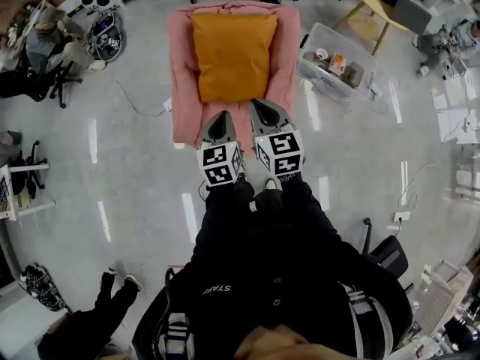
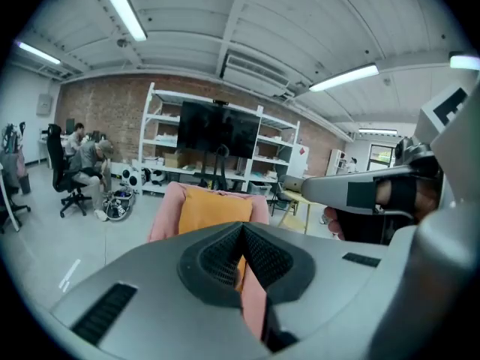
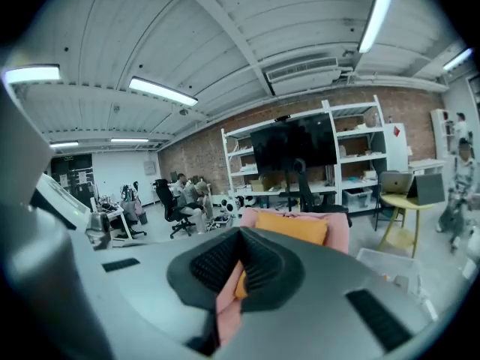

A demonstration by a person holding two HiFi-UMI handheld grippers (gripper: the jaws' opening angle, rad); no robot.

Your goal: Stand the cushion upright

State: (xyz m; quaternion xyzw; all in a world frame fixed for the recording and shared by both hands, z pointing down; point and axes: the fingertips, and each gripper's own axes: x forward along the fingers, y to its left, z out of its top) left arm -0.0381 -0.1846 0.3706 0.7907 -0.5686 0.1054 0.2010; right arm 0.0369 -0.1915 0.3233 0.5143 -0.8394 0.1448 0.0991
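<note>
Orange cushion has its near edge clamped in left gripper and right gripper (pink pad caught too); best to raise both evenly so nothing flops.

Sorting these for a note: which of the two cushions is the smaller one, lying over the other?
The orange fabric cushion: it is the smaller and lies over the pink fabric cushion, whose edges show on both sides of it.
</note>
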